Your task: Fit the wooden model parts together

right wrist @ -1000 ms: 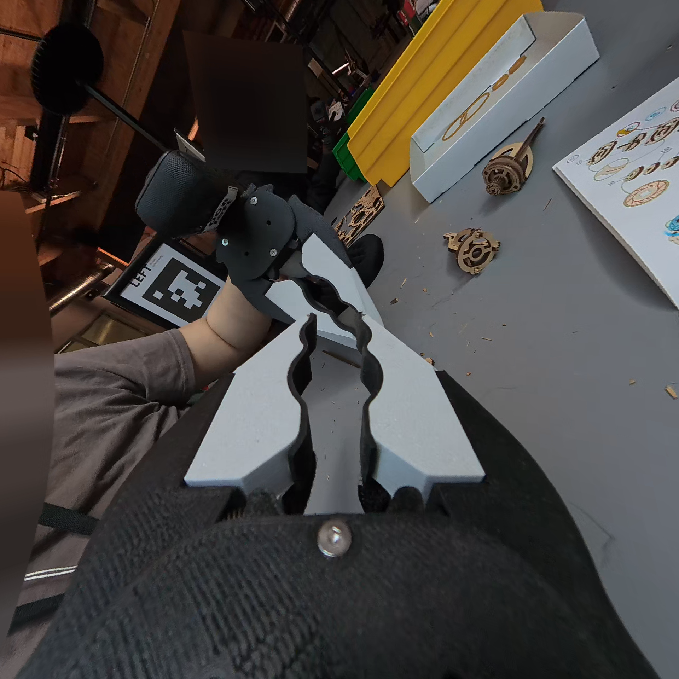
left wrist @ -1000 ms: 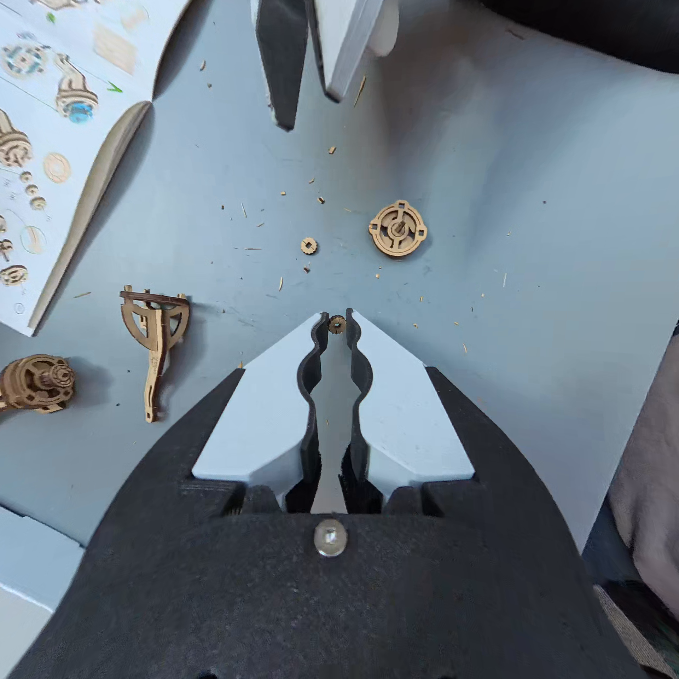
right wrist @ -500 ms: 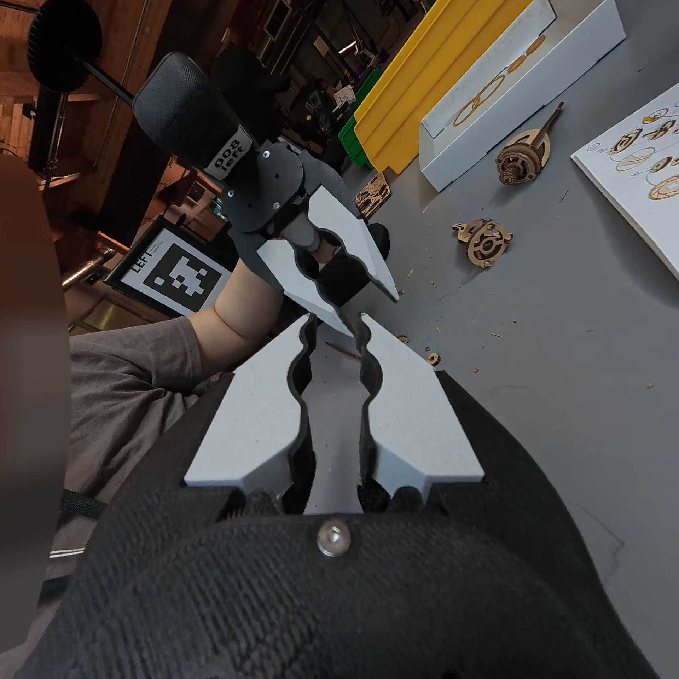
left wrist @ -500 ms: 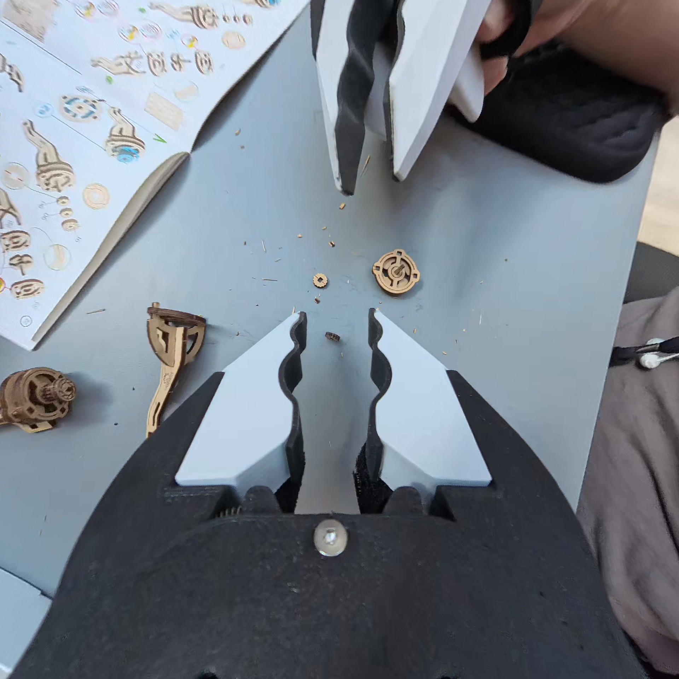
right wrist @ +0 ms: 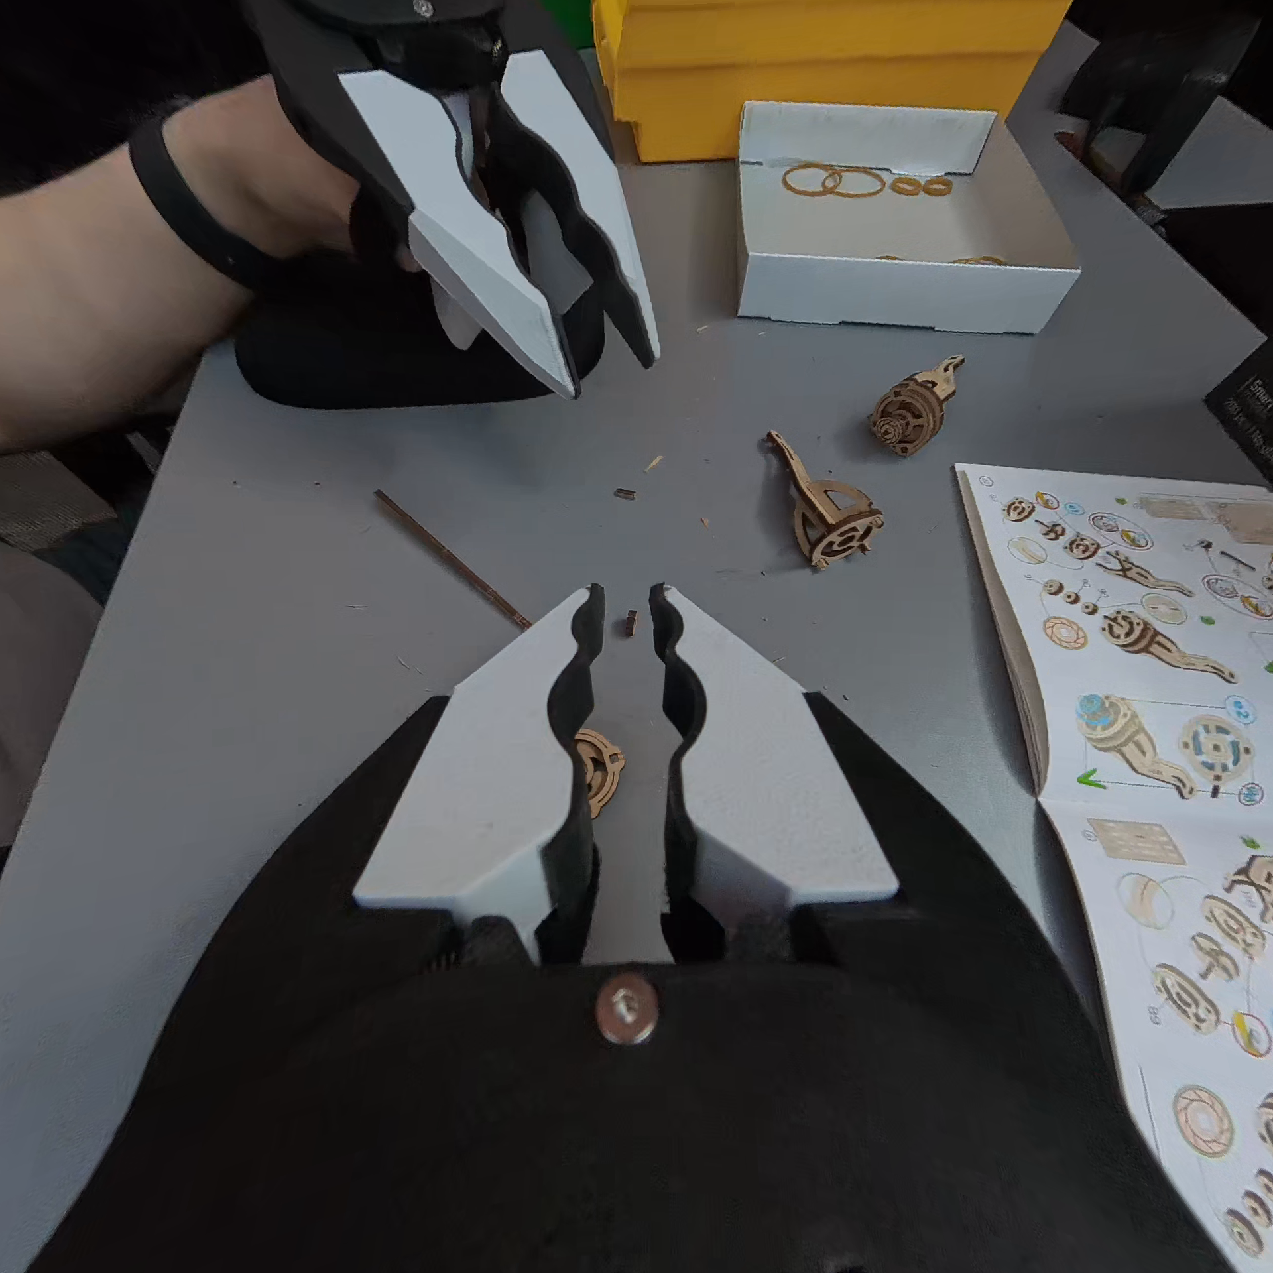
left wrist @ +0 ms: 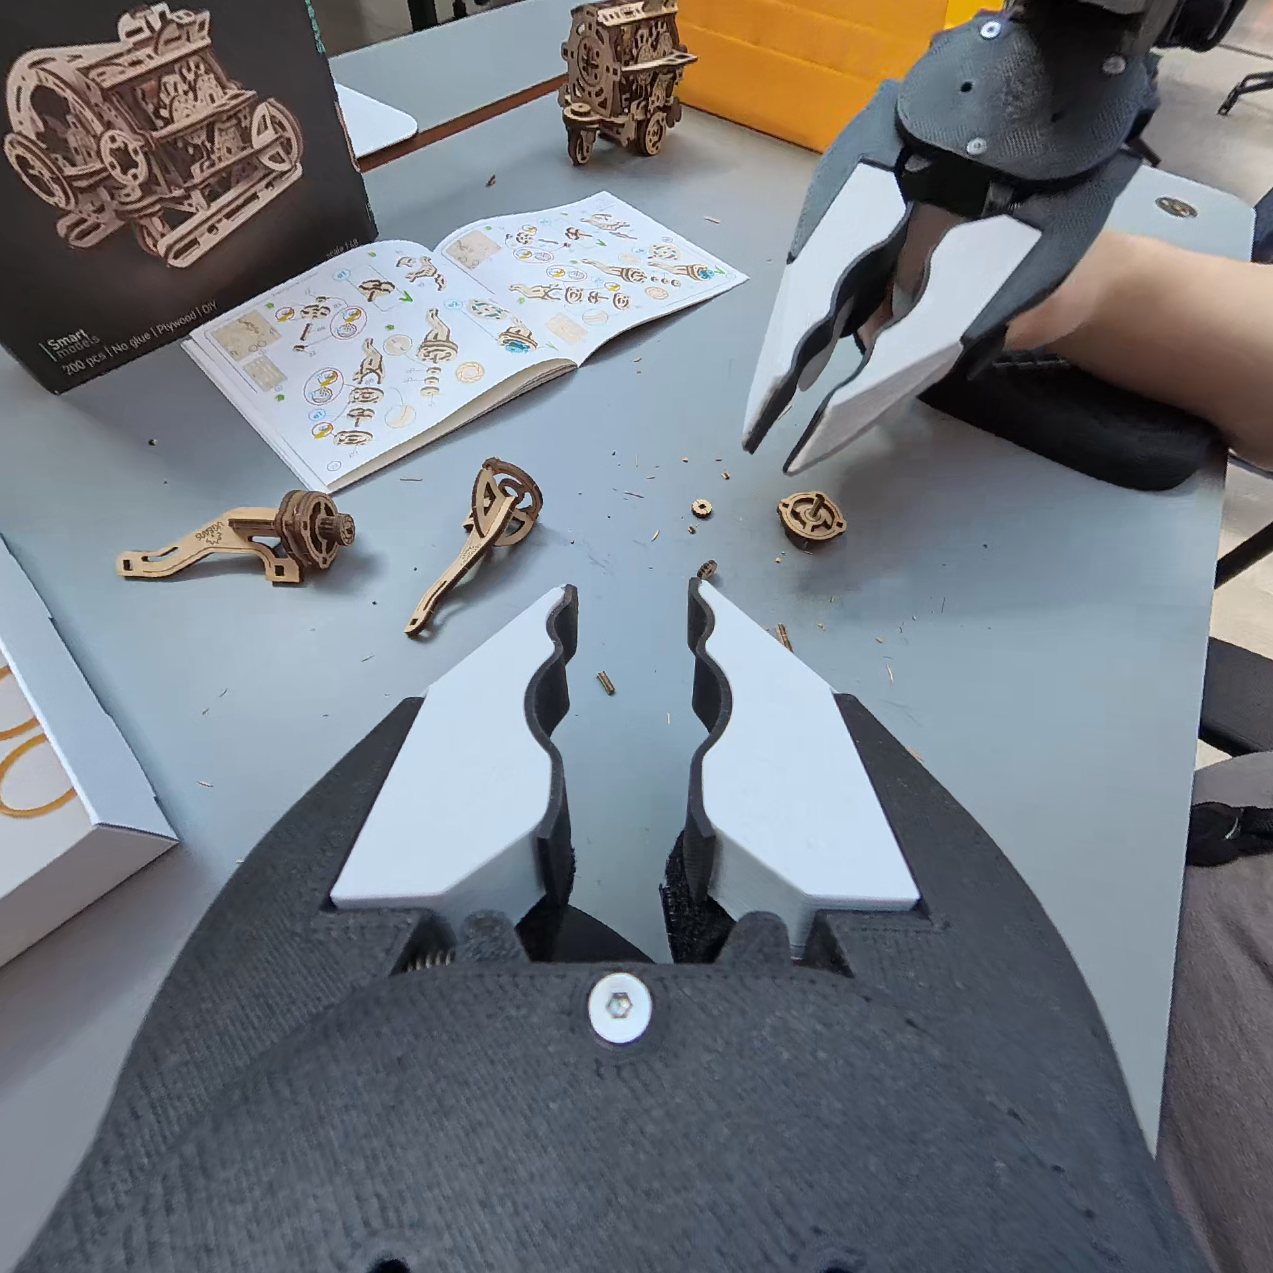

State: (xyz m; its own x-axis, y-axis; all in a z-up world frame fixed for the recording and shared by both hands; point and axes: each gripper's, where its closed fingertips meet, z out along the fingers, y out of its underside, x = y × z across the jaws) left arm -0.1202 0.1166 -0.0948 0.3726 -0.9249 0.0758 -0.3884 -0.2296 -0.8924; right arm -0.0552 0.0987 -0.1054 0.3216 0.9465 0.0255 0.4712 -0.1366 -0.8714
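Observation:
My left gripper (left wrist: 632, 589) is open and empty above the grey table (left wrist: 964, 689). A tiny wooden gear (left wrist: 707, 569) lies just past its right fingertip. A second tiny gear (left wrist: 701, 508) and a round wooden disc with an axle (left wrist: 811, 520) lie farther on. My right gripper (left wrist: 770, 458) hovers over them, slightly open and empty. In the right wrist view my right gripper (right wrist: 627, 589) has a tiny gear (right wrist: 629, 622) on the table below its tips, and the disc (right wrist: 598, 771) shows between its fingers. My left gripper (right wrist: 609, 377) is opposite.
Two wooden lever assemblies (left wrist: 496, 523) (left wrist: 303, 530) lie to the left. An open instruction booklet (left wrist: 448, 330), the kit box (left wrist: 158, 172) and a finished model (left wrist: 620, 76) stand behind. There is also a white tray (right wrist: 895, 227), yellow bins (right wrist: 792, 62), a thin stick (right wrist: 448, 554) and a black pad (right wrist: 413, 365). The left gripper's tips are roughly 8 cm from the right gripper's.
My left gripper opened, let the tiny gear go onto the table and drew back and up. My right gripper swung round to point down over the disc and gears.

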